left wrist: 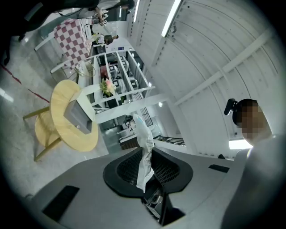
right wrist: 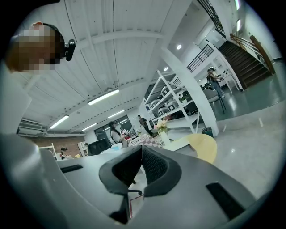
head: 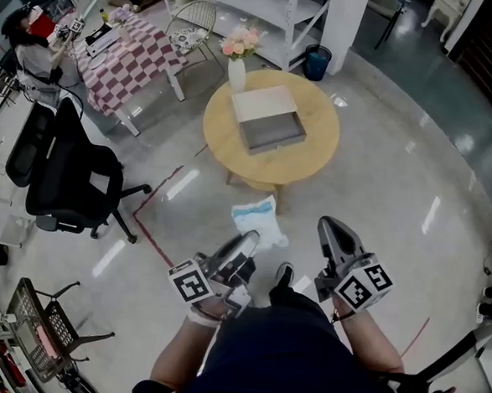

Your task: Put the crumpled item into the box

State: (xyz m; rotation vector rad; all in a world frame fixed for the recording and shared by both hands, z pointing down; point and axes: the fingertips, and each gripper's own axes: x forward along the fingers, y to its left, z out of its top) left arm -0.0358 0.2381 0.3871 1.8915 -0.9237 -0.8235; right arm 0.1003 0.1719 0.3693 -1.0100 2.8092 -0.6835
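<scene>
The left gripper [head: 244, 243] is clamped on the crumpled item [head: 258, 221], a white piece with light blue patches. In the left gripper view the item [left wrist: 143, 136] runs up between the two jaws of the gripper [left wrist: 151, 154] and sticks out beyond their tips, with the pads pressing on its lower part. In the head view the item hangs over the floor, just near of the round wooden table [head: 318, 146] and not touching it. The right gripper [head: 334, 230] is held to the right of the left one, near the person's body. The right gripper view shows the jaws of that gripper [right wrist: 141, 147] brought together at the tips with nothing between them. The box [head: 271, 131] – grey, open at the top, with a pale flat panel lying against its far side – rests on the middle of the table, far of the held item. In the left gripper view the box [left wrist: 77, 115] and the table [left wrist: 67, 132] lie to the left of the jaws. A white vase with pink flowers [head: 238, 63] stands at the table's far edge, just beside the box. To the far left are a table with a checked cloth [head: 130, 57] and a black office chair [head: 66, 179]; a blue bin [head: 317, 62] stands on the floor beyond the round table.
</scene>
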